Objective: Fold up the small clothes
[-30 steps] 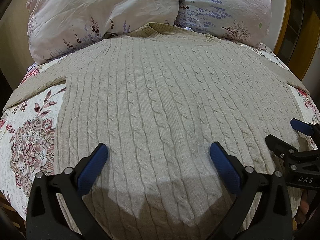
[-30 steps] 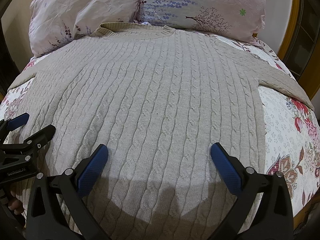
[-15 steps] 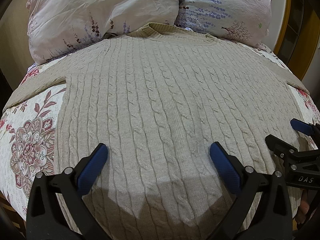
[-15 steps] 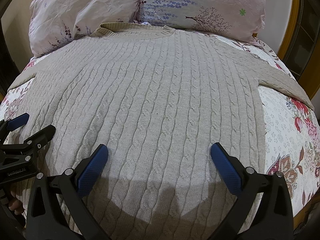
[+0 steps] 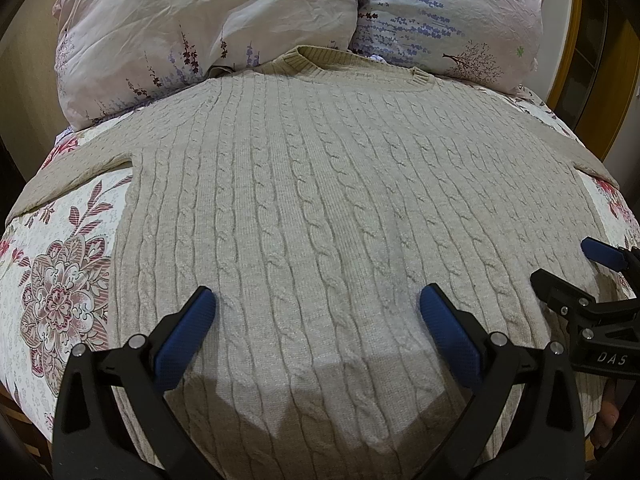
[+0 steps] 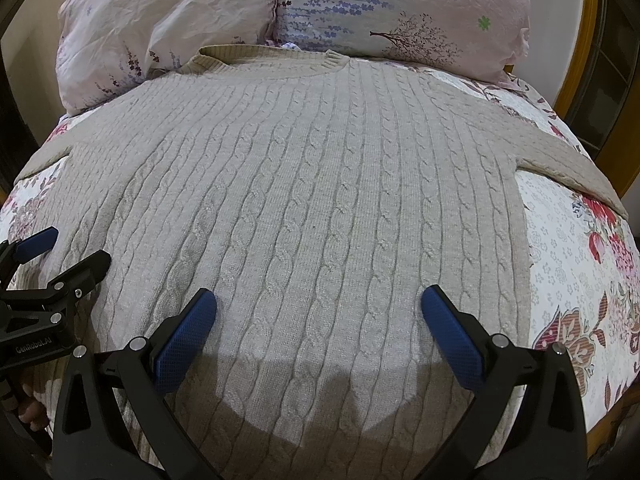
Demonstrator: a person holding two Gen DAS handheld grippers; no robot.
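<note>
Left gripper (image 5: 316, 312), right gripper (image 6: 318, 312): jaws wide over sweater (image 5: 320, 208); labels "DAS", "GenRobot.AI".

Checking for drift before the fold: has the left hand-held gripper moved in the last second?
No. The left hand-held gripper sits at the same spot over the sweater cables.

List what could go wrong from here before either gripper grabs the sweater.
1. Both the left gripper and the right gripper hang open over the sweater mid-body, so a pinch there would likely bunch the thick cable knit rather than start a clean fold.
2. Its collar lies against the pillows, which may snag it.
3. The grippers sit close together and could collide.
</note>
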